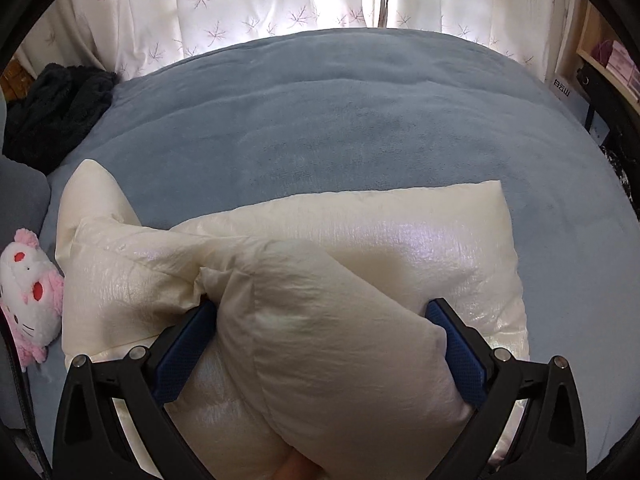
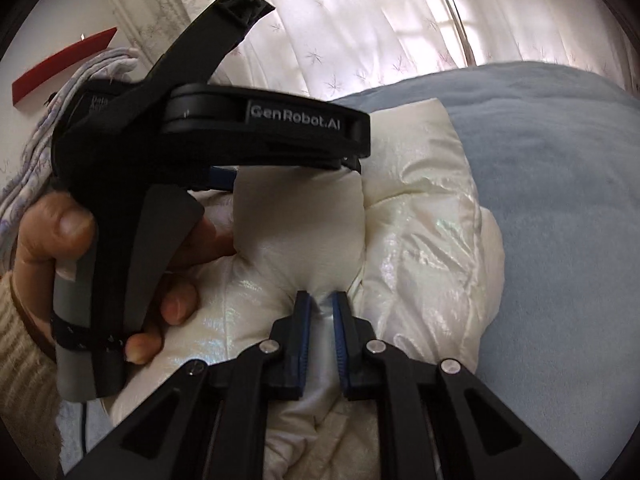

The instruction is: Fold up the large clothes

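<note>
On the blue bed (image 1: 360, 120) lies your cream puffer jacket (image 1: 400, 240). Your left gripper (image 1: 320, 320) has its jaws spread wide, clasping a thick padded fold. Your right gripper (image 2: 321, 300) has its jaws pinched tight on a thin fold.

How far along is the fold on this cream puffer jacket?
Done: the cream puffer jacket lies partly doubled over on the blue bedspread. In hand: the left gripper clamps a bulky fold; the right gripper pinches thin fabric. Left: one sleeve sticks out, and the bundle isn't flat yet.
</note>
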The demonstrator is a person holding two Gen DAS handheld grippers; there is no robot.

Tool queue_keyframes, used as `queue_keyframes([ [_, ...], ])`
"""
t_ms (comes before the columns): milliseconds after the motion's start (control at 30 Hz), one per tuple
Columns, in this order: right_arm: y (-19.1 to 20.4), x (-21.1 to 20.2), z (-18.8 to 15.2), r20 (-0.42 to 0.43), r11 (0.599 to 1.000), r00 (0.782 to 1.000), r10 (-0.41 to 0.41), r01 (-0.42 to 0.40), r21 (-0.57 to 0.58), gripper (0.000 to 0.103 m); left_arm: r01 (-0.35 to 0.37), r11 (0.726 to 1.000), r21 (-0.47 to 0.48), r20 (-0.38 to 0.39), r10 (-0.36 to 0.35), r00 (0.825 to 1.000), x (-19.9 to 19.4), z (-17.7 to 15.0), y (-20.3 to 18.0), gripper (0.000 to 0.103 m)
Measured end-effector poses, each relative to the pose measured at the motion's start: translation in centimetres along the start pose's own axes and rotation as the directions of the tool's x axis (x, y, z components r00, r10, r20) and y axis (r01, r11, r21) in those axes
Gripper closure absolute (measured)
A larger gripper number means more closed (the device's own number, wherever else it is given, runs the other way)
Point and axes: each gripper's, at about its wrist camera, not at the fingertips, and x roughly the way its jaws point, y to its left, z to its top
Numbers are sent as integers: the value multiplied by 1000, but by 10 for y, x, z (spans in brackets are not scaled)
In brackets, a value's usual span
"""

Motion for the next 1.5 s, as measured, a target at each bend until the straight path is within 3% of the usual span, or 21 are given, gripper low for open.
queue_keyframes([
  [133, 0, -13, 13, -40, 999, 999, 32, -31, 14, 91, 7, 1000, -1, 51, -7, 999, -22, -3, 0, 1],
  [200, -1, -28, 18, -62, 998, 997, 47, -45, 38, 83, 26, 999, -34, 71, -23, 997, -40, -6, 6, 1],
  [267, 1, -47, 15, -70, 998, 997, 38, -35, 46, 61, 52, 997, -61, 87, -47, 995, -57, -12, 11, 1],
  [400, 12, -97, 14, -61, 1000, 998, 9, -9, 8, 57, 55, 996, -65, 133, -46, 990, -108, -32, 13, 1],
  [567, 20, -169, 7, -60, 1000, 998, 16, -17, 0, 57, 60, 998, -36, 173, -53, 984, -194, -83, -3, 1],
  [800, 43, -305, -23, -63, 999, 998, 9, -12, -42, 56, 76, 995, -60, 223, -60, 973, -312, -157, -24, 1],
  [933, 60, -376, -41, -15, 996, 1000, -7, 5, -90, 43, 66, 997, -27, 286, -55, 957, -387, -204, -50, 1],
  [1100, 83, -451, -73, 59, 982, 996, -67, 76, -175, 39, 43, 999, -5, 355, -38, 934, -456, -271, -85, 1],
  [1300, 84, -499, -125, 98, 971, 988, -119, 136, -196, 33, -32, 999, -6, 387, 32, 922, -491, -351, -121, 1],
  [1400, 75, -511, -153, 88, 976, 988, -125, 138, -170, 33, -45, 999, -19, 405, 49, 913, -492, -394, -138, 1],
  [1500, 66, -514, -177, 78, 973, 981, -175, 185, -136, 33, -43, 998, -47, 394, 58, 917, -482, -423, -151, 1],
])
